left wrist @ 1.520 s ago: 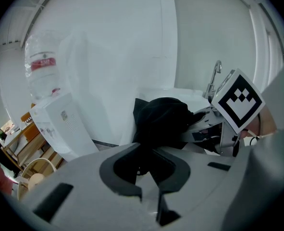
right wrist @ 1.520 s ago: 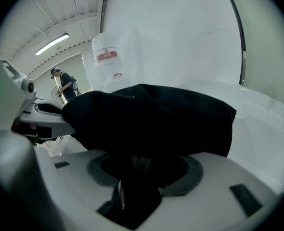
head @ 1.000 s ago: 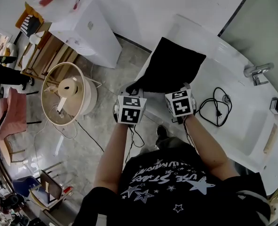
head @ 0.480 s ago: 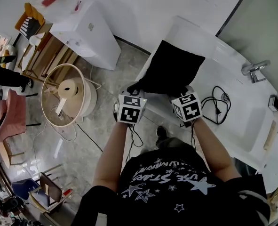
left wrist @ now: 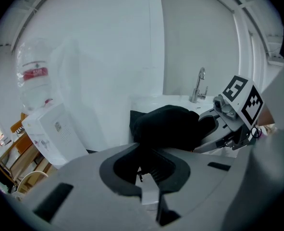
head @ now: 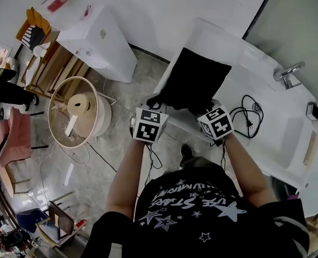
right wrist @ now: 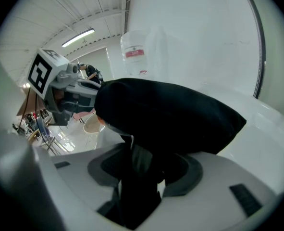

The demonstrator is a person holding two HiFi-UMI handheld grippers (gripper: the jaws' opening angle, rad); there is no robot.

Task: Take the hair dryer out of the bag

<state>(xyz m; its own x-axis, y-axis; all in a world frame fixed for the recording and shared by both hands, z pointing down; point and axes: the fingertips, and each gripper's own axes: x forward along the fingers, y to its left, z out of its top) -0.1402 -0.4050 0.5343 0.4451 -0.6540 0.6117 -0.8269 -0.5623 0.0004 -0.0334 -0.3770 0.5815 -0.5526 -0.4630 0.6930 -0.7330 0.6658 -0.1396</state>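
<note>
The left gripper [left wrist: 142, 165] is clenched on the black bag's [head: 197, 78] 7 o'clock corner. The bag lies on the white tub's [head: 288, 144] rim, its 5 o'clock edge bunched thick in the right gripper's [right wrist: 141, 170] grasp; the hair dryer is hidden.

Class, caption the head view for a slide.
The left gripper and right gripper grip the near edge of a black bag on a bathtub, a cable beside it.
</note>
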